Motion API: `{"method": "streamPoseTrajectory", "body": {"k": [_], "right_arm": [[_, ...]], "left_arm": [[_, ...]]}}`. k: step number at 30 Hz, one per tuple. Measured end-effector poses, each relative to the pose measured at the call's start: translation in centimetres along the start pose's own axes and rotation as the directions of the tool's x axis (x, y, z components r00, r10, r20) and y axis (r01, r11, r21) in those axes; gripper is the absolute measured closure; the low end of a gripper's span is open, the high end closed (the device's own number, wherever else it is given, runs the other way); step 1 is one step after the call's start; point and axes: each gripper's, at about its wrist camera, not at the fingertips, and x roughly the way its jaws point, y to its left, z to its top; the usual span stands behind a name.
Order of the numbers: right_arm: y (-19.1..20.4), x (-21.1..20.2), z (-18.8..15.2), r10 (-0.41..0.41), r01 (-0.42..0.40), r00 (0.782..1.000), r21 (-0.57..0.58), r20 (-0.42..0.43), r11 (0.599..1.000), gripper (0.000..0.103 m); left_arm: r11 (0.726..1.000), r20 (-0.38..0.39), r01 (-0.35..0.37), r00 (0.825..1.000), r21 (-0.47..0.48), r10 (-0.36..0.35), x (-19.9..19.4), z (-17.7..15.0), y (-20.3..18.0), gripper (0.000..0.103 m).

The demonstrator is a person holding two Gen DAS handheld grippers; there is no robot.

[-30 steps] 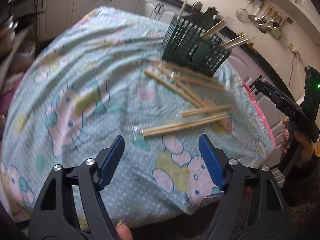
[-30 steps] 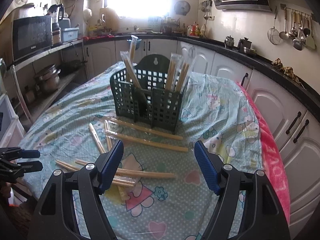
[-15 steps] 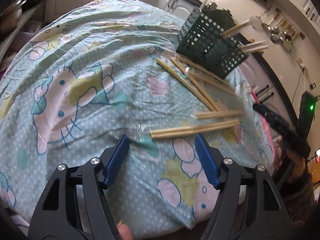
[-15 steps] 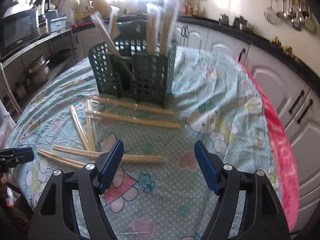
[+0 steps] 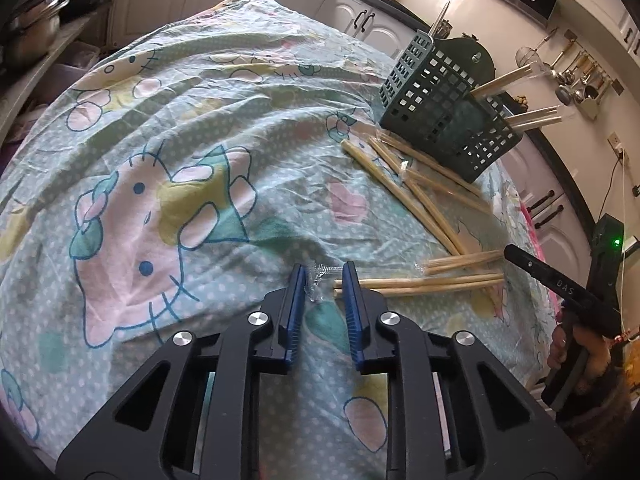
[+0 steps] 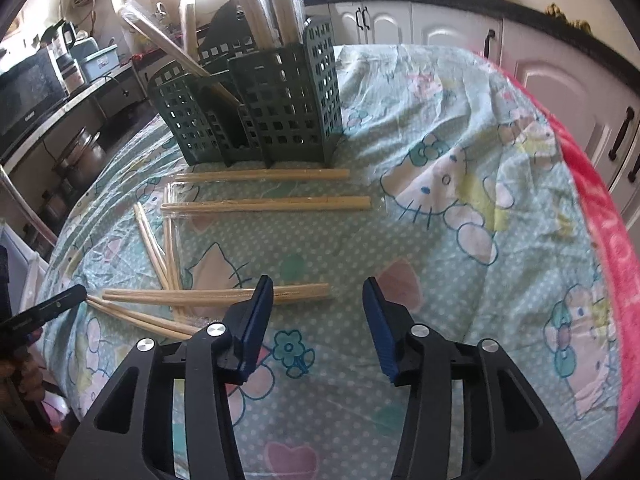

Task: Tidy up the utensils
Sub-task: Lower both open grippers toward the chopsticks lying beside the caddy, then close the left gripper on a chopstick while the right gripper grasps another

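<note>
One green slotted holder [image 6: 280, 120] stands on the worktop. Six wrapped chopstick packs [image 6: 266, 203] lie flat in front of it: two parallel ones closest to the holder, two slanted ones further out on its left side, and two more furthest from it. At least four more packs stand inside the holder, one of them leaning out to its left; glare hides their tops, so the exact number cannot be told. One cartoon-cat cloth [image 6: 440, 260] lies under the holder, and one pink blanket [image 6: 608, 240] lies well to the holder's right. There are two tools, the left tool [image 5: 323, 280] and the right tool [image 6: 318, 292], each with two blue pads.
</note>
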Motion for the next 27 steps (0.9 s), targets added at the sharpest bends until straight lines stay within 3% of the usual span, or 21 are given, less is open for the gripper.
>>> {"method": "streamPoseTrajectory", "body": {"k": [9, 19, 27], "right_arm": [[-1.0, 0.7, 0.0, 0.05, -0.049, 0.999, 0.074, -0.01, 0.996, 0.068], [-1.5, 0.7, 0.1, 0.042, -0.041, 0.999, 0.085, -0.011, 0.996, 0.097], [-1.5, -1.7, 1.0, 0.039, -0.045, 0.997, 0.088, 0.065, 0.995, 0.099]], "left_arm": [[1.0, 0.004, -0.001, 1.0, 0.005, 0.001, 0.1, 0.1, 0.0, 0.091], [1.0, 0.006, -0.003, 1.0, 0.006, 0.003, 0.0, 0.2, 0.1, 0.094], [1.0, 0.027, 0.015, 1.0, 0.024, -0.015, -1.0, 0.6, -0.4, 0.1]]}}
